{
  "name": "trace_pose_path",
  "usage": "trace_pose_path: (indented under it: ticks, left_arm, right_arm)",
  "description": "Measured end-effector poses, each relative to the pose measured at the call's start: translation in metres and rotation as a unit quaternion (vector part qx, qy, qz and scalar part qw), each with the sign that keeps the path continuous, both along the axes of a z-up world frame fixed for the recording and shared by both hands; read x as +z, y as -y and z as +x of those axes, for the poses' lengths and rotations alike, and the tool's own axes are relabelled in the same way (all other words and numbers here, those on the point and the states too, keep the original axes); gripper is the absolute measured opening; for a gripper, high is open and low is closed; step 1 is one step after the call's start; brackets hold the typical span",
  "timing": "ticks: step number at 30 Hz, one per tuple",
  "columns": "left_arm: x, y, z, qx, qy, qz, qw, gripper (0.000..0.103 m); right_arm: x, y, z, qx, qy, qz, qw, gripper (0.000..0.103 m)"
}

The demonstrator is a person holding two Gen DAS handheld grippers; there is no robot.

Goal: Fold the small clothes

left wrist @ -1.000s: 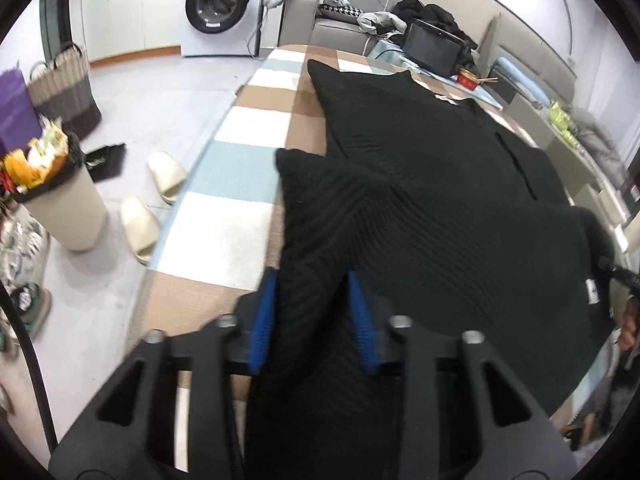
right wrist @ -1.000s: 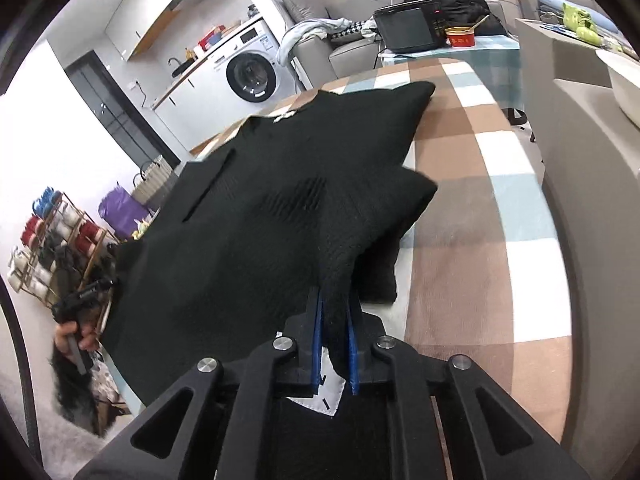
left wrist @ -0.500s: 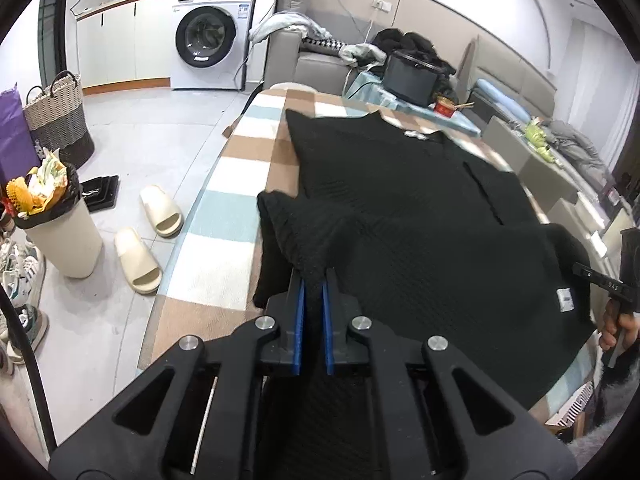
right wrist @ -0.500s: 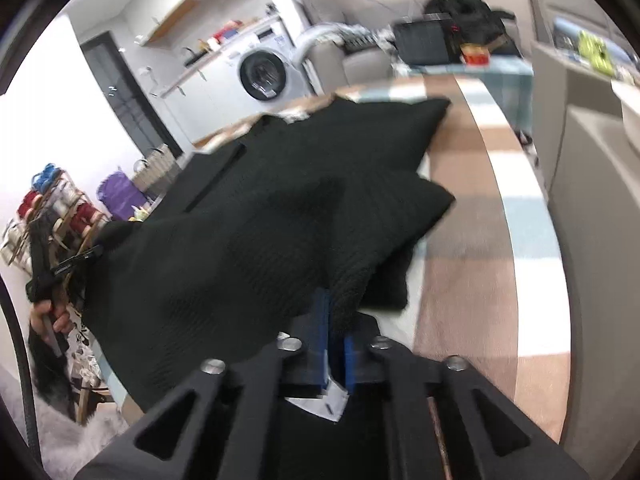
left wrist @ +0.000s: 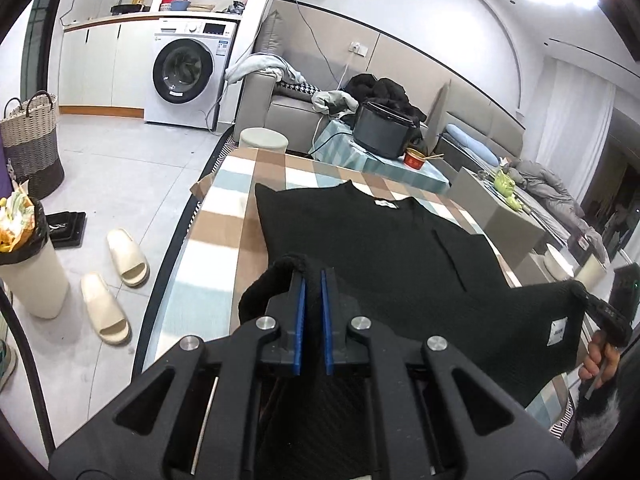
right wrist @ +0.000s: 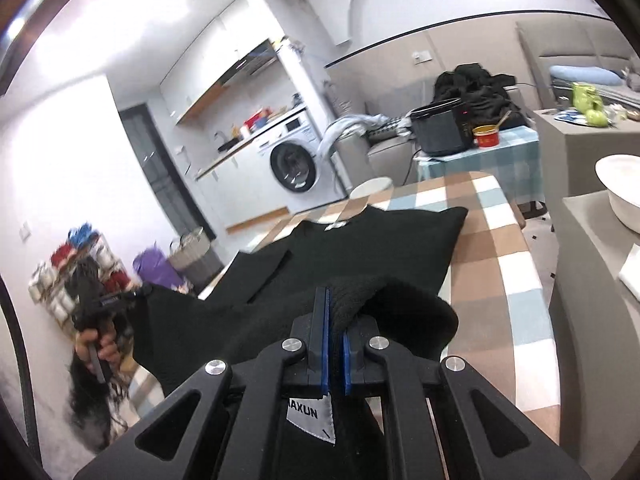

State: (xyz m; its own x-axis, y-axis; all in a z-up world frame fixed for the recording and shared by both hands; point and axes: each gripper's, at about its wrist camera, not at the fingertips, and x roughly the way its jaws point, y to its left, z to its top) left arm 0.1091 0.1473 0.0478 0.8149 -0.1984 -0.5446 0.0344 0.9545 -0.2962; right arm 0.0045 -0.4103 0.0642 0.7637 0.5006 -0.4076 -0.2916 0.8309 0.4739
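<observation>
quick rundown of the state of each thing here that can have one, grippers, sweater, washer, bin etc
left hand-held gripper: shut on the hem of the black sweater
right hand-held gripper: shut on the sweater's hem
black sweater: near edge lifted, collar end flat on the checked tablecloth
washing machine: door closed
trash bin: full, heaped over the rim
slippers: on the floor, empty

Sweater hem (left wrist: 304,420) behind tongs
</observation>
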Motion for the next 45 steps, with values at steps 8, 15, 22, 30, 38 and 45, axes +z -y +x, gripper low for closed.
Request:
trace_pose_path:
  ticks: [8,15,22,30,38,45]
  left_arm:
    - [-0.039,-0.008,0.079,0.016,-0.051,0.009,0.9985,0.005]
    - [-0.084,-0.018,0.094,0.040,-0.109,-0.008,0.9932,0.017]
    - [-0.113,-0.019,0.082,0.031,-0.145,-0.028,0.9886,0.071]
    - [-0.120,0.032,0.088,-0.023,-0.145,0.031,0.9887,0.052]
    - [-0.115,0.059,0.064,-0.035,-0.146,0.069,0.9862,0.051]
    - [-0.102,0.041,0.046,0.004,-0.146,0.044,0.9883,0.054]
  right_arm:
    - [-0.020,-0.017,0.039,-0.115,-0.041,-0.055,0.991,0.005]
    - [-0.058,0.000,0.083,-0.143,-0.165,-0.077,0.973,0.032]
    - [-0.077,0.025,0.067,-0.100,-0.208,-0.045,0.972,0.056]
    - [-0.086,-0.005,0.080,-0.027,-0.199,-0.079,0.976,0.052]
    - [-0.088,-0.001,0.080,-0.016,-0.206,-0.081,0.975,0.048]
    - [-0.083,0.017,0.068,-0.018,-0.218,-0.055,0.974,0.049]
